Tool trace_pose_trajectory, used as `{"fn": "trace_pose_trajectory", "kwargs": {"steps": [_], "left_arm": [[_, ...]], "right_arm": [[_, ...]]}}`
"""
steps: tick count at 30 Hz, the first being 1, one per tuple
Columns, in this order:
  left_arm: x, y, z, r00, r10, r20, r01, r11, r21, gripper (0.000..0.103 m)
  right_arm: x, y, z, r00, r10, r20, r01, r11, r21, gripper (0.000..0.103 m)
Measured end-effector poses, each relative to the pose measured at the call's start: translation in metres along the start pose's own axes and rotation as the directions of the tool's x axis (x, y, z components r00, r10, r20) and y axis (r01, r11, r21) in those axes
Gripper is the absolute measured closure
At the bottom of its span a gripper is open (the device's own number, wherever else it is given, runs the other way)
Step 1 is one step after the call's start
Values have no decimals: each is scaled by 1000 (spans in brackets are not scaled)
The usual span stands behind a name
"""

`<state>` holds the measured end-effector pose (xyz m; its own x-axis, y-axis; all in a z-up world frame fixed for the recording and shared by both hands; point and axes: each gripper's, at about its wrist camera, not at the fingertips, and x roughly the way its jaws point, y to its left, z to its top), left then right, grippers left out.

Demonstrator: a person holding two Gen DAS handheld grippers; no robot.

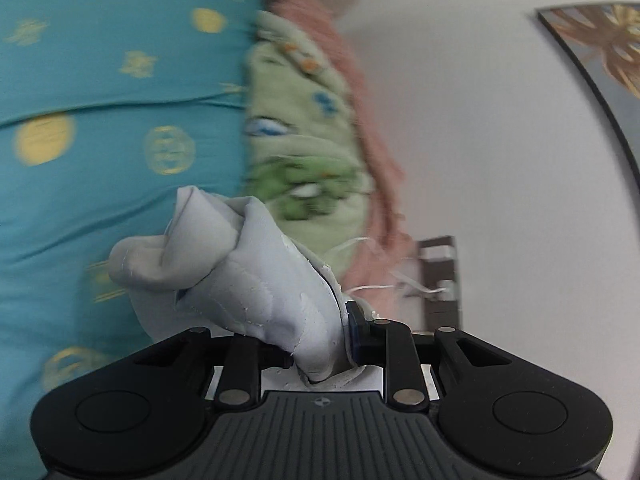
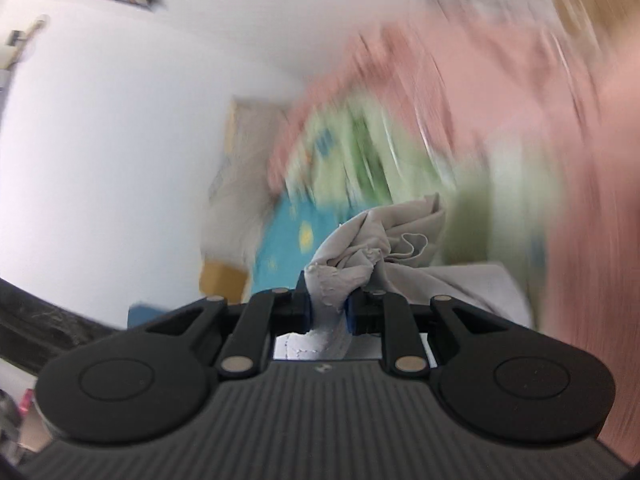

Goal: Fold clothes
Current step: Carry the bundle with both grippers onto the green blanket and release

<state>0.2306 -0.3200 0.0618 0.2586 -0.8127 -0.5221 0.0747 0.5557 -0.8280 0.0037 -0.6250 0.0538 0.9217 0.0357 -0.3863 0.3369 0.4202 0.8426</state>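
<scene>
We find no writing we can read on anything. Our left gripper point(image 1: 320, 344) is clamped on a bunched grey garment point(image 1: 240, 272), whose wad runs forward and up-left from the jaws over the teal gold-patterned bedspread point(image 1: 100, 120). Our right gripper point(image 2: 328, 308) pinches another bunch of the same grey cloth point(image 2: 360, 252), which trails right. A green printed blanket point(image 1: 304, 128) lies beyond.

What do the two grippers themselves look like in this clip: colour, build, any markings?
Both match. The left gripper and right gripper have black linkage arms with silver pivot pins, blue finger pads, round black side housings and a ribbed grey body with a small round logo. No cables or sleeves visible.
</scene>
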Motion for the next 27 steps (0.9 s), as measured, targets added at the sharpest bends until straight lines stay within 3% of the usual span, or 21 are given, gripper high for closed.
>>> {"fn": "trace_pose_trajectory", "kwargs": {"steps": [4,8,10,15,20,22,23,24,25,27], "left_arm": [[69,-81,20,995,-102,-8,102,986,134,77],[135,-105,10,992,-128,-14,127,955,269,76],[160,-92,-5,996,-90,-25,94,941,325,76],[190,-30,-46,994,45,-104,2,912,409,76],[181,-17,-61,990,91,-108,-26,869,494,75],[171,-21,-65,987,123,-103,-52,854,517,67],[164,-23,-66,984,144,-101,-70,847,527,58],[158,-25,-68,980,171,-98,-92,839,536,46],[152,-26,-69,977,193,-91,-113,829,548,40],[136,-31,-73,974,212,-75,-131,805,578,25]], "right_arm": [[-22,25,67,978,27,205,4,989,-149,84],[-26,7,85,944,-26,330,111,964,-240,83],[-21,-21,77,940,-99,328,178,959,-222,83],[-14,-94,29,935,-291,204,325,932,-160,83],[-21,-100,-2,923,-327,205,360,921,-149,82],[-23,-94,-5,914,-348,206,381,913,-144,80],[-22,-90,-6,909,-366,199,397,906,-149,80],[-22,-87,-6,904,-386,184,415,896,-157,74],[-22,-85,-5,900,-405,163,429,888,-165,69],[-31,-77,-7,901,-406,153,429,887,-171,24]]}}
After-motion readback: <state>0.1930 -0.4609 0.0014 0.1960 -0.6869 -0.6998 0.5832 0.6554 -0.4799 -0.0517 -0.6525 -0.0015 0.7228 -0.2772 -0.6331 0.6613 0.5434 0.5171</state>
